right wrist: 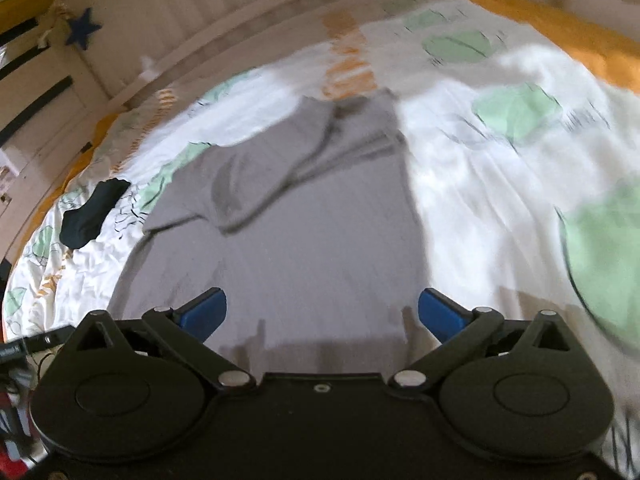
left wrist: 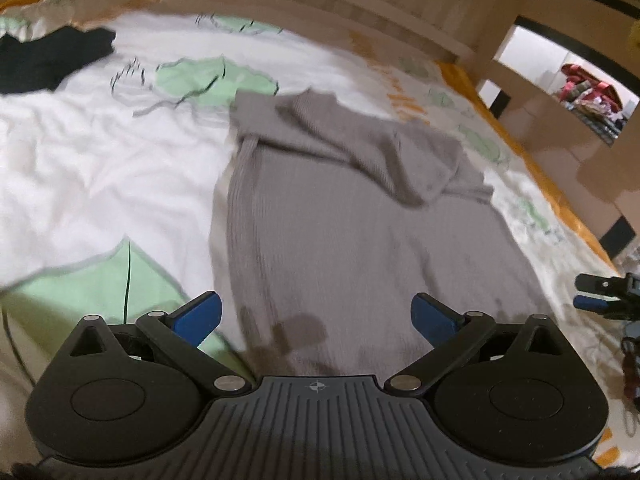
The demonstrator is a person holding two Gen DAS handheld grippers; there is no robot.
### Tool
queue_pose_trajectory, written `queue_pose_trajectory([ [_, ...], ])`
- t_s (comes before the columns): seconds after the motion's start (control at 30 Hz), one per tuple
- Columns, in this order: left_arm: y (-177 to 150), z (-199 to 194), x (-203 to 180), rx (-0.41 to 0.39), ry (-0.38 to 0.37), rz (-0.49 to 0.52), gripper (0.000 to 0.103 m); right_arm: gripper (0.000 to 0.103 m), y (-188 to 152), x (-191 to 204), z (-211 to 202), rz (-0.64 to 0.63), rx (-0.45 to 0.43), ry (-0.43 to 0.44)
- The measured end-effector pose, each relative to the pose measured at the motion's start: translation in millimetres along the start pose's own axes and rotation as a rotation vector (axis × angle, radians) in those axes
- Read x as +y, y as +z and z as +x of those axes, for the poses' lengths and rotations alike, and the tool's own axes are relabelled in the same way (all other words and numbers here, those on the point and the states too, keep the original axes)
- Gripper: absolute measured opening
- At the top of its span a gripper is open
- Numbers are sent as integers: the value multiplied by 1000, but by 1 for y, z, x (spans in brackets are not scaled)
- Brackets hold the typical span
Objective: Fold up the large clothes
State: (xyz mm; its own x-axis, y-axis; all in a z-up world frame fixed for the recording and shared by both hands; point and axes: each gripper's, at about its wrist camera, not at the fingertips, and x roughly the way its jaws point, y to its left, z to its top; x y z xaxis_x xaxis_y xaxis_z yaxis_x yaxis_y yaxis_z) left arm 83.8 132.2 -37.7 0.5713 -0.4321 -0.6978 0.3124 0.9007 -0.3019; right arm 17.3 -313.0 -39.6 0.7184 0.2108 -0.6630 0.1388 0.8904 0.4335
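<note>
A grey knit garment (left wrist: pixel 340 220) lies spread on the bed, its far sleeves folded in over the body. It also shows in the right wrist view (right wrist: pixel 304 216). My left gripper (left wrist: pixel 316 316) is open and empty, hovering over the garment's near left hem. My right gripper (right wrist: pixel 322 312) is open and empty over the near right hem, close to the garment's right edge. The right gripper's fingers (left wrist: pixel 596 292) show at the right edge of the left wrist view.
The bed cover (left wrist: pixel 100 168) is white with green leaf patches and an orange border (right wrist: pixel 540 20). A dark garment (left wrist: pixel 44 60) lies at the far left of the bed, also in the right wrist view (right wrist: pixel 92 214). A wooden headboard and shelves (left wrist: pixel 560 92) stand beyond.
</note>
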Motion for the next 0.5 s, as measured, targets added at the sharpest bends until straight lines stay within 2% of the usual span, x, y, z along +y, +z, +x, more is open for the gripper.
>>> queue_pose_trajectory([
  [0.17,-17,5,0,60,-4,-10,103,102,-18,-19,-9,106,57,7],
  [0.3,-40,15,5,122,-6,-37,102,102,-33,-19,-9,117,94,38],
  [0.5,-50,16,4,106,0,-8,102,102,-47,-27,7,165,208,121],
])
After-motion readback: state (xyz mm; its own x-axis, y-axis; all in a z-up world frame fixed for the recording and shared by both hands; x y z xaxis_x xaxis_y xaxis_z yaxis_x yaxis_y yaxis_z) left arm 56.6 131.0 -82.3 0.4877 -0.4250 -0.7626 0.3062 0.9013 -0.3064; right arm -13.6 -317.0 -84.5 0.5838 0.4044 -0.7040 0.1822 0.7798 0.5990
